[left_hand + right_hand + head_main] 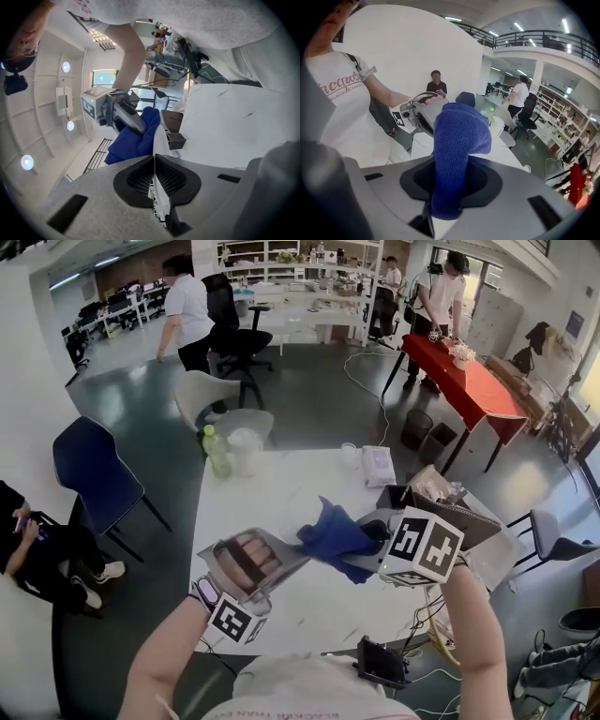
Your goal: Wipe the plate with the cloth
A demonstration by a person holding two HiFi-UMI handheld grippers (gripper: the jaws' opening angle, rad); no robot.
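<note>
White and seen edge-on, the plate is held up in the air above the near part of the tabletop, not lying on it. The left gripper has its jaws pressed together on the plate's near rim, with only the thin edge between the pads. Holding it by the rim appears meant to leave both faces free for wiping.

The blue cloth is bunched into a thick wad and pinched between the jaws of the right gripper. A rounded fold sticks out past the tips, so soft fabric would meet the plate rather than the jaws. In the left gripper view this fold lies against one face of the plate at its far end, apparently touching it. That suggests the wiping is under way, though I cannot tell how much of the plate is done.

In the head view the two grippers meet in front of the person, left one on the left, with the cloth between them. The plate itself is hard to pick out there against the pale tabletop.

Farther off on the tabletop, well apart from the work, stand a green bottle on the left and a tissue pack on the right.
</note>
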